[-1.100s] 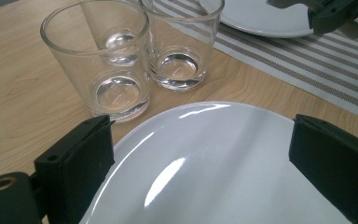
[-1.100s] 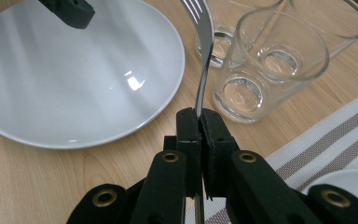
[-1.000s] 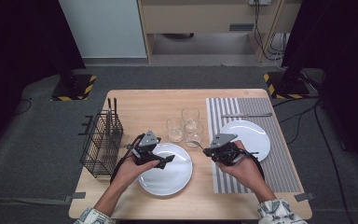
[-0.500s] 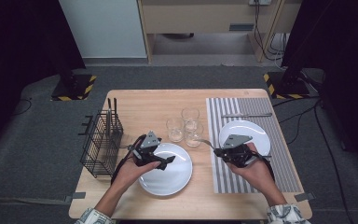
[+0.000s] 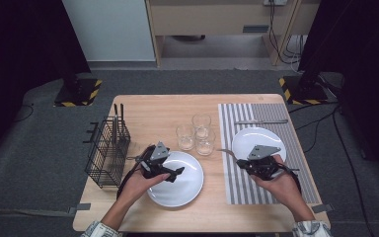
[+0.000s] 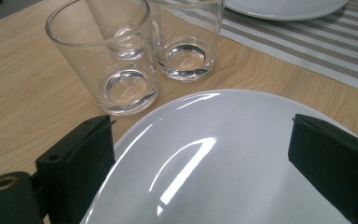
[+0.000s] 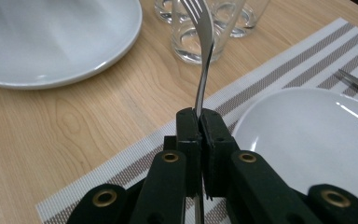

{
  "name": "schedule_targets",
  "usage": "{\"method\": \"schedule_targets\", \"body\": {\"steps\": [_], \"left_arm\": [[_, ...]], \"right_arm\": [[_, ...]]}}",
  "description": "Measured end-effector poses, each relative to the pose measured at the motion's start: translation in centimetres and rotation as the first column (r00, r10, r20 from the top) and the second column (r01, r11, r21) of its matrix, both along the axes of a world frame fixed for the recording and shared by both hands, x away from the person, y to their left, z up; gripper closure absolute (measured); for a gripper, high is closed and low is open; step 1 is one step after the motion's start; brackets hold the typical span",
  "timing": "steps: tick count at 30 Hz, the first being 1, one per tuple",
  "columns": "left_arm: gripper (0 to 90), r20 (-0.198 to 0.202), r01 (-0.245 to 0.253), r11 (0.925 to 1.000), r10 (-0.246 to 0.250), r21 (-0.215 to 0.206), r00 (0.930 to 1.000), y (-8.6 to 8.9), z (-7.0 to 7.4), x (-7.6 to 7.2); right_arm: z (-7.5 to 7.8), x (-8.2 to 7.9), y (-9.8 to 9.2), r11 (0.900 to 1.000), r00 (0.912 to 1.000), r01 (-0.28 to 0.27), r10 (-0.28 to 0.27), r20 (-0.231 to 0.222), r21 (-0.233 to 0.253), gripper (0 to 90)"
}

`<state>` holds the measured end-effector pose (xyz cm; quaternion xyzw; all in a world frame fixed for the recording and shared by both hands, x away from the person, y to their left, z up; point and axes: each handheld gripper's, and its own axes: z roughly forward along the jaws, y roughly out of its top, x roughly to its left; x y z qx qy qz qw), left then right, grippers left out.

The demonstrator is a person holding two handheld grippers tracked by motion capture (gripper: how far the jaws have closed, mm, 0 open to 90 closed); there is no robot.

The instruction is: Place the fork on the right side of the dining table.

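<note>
We are setting a place at a wooden tabletop [image 5: 148, 111], and the step in hand is carrying a fork [image 7: 204, 42] to its spot. The right gripper [image 7: 199, 122] has its jaws clenched on the fork's handle, and the tines point away toward the cluster of three glasses [image 5: 196, 132] in the middle of the tabletop. From the high view the fork [image 5: 227, 151] hangs over the left edge of the striped placemat [image 5: 266, 185], just left of the white plate [image 5: 256, 138] that sits on it. A knife [image 5: 260, 121] lies on the mat's far side, beyond that plate. The left gripper [image 5: 171, 173] hovers above a second white plate [image 5: 177, 190] on the bare wood nearer the left, its jaws released wide apart and holding nothing; its own view looks between them at that plate [image 6: 223, 154]. A black wire basket [image 5: 106, 150] stands at the left edge. We judge the next move calls for lowering the fork flat onto the mat beside the right plate, handle toward us, then letting go without nudging plate or glasses.
</note>
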<state>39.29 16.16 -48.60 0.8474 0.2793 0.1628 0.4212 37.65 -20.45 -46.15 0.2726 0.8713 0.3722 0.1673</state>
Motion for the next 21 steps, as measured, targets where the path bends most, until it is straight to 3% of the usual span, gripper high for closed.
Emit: {"method": "schedule_targets", "body": {"steps": [21], "left_arm": [[6.3, 0.010, -0.004, 0.9998, 0.003, 0.020, 0.9999, 0.0, -0.2, -0.8]], "right_arm": [[-1.8, -0.5, -2.2, 0.999, 0.9986, 0.050, -0.050, -0.020, 0.005, 87.2]]}}
